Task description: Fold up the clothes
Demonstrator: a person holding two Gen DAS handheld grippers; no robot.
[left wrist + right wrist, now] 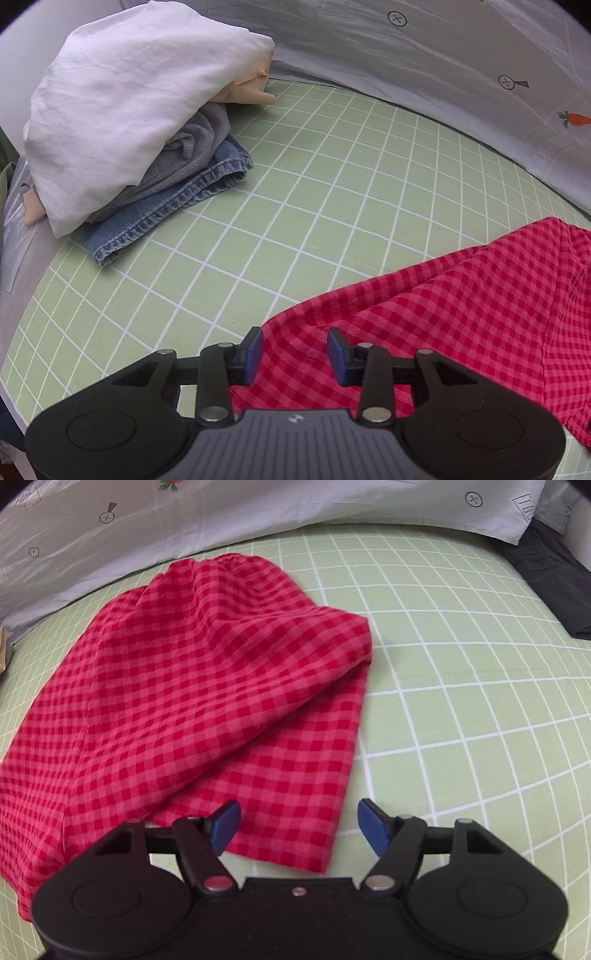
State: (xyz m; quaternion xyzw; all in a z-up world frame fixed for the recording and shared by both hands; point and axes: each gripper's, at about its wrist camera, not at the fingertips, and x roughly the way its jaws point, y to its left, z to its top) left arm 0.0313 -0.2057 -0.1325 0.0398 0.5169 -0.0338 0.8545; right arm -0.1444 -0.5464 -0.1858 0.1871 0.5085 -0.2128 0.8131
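Crinkled matt gingham cloth point(192, 686), faded denim point(166, 210) (rough), smooth cotton sheet point(332, 206)

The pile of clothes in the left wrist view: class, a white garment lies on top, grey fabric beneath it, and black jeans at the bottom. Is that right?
Not quite. In the left wrist view the pile's bottom item is blue denim, not black. The white garment on top and the grey fabric beneath it are as stated.

Left gripper point(295, 356): jaws spread apart, nothing between blue pads point(254, 355), black linkage arms angled outward, body low and level. Right gripper point(299, 827): jaws spread wider, nothing held, blue pads point(373, 827) splayed outward, body level, pointing forward and slightly down.
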